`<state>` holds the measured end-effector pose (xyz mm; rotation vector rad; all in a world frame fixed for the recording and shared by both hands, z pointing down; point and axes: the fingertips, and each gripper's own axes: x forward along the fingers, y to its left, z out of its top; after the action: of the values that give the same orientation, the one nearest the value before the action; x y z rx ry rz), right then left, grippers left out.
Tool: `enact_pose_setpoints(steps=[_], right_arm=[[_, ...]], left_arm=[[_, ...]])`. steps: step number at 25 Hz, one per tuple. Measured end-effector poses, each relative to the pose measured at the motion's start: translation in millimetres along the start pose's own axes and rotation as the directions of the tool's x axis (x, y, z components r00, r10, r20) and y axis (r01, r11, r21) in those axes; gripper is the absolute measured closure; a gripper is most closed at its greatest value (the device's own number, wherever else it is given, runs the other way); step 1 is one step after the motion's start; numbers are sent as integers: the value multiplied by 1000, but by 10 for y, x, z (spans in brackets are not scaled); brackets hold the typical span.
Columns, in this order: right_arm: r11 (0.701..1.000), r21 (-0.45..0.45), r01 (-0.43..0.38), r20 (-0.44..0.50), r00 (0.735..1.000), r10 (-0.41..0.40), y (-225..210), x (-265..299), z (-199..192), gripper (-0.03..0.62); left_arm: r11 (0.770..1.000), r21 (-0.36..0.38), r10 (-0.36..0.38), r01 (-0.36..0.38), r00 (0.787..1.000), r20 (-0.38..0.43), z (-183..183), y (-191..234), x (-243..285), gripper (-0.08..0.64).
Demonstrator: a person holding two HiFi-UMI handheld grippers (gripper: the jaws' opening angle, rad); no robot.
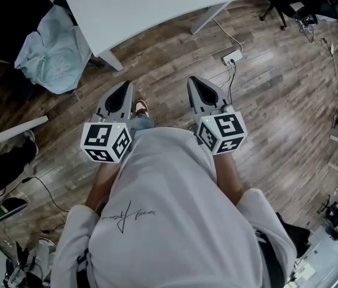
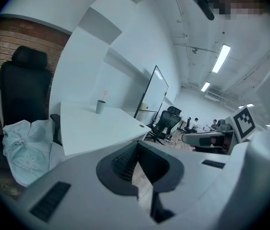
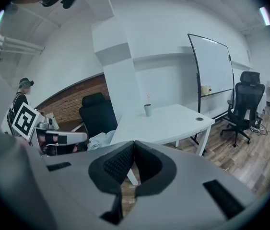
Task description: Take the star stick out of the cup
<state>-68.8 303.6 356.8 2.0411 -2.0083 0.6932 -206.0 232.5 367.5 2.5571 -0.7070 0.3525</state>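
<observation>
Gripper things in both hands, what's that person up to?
A person stands on the wooden floor, short of the white table, holding the left gripper and the right gripper out in front. Both are shut and empty. The cup with the star stick in it stands on the table, untouched.

Head view: I look steeply down from above the person's shoulders, with the wooden floor (image 1: 265, 101) well below and the white table (image 1: 138, 5) at the top edge.
Left gripper view: I look from low down along the left gripper (image 2: 135, 145) towards the table; the cup (image 2: 100, 107) is far off.
Right gripper view: I look likewise along the right gripper (image 3: 134, 143).
Shared: the table in all three views; the cup in both gripper views.
</observation>
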Motion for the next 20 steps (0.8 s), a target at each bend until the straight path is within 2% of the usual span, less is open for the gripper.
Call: enact_pose_setpoints(steps=[6, 13, 20], right_arm=[[1000, -11, -9, 0, 1000, 9, 75, 276, 146, 583], [1000, -1, -23, -21, 1000, 23, 58, 481, 201, 583], [998, 24, -57, -18, 998, 57, -124, 776, 284, 583]], left_arm=[[1000, -21, -5, 5, 1000, 12, 128, 307, 54, 552], [999, -44, -25, 24, 1000, -9, 143, 410, 196, 552], [999, -43, 22, -22, 1000, 9, 294, 556, 465, 552]])
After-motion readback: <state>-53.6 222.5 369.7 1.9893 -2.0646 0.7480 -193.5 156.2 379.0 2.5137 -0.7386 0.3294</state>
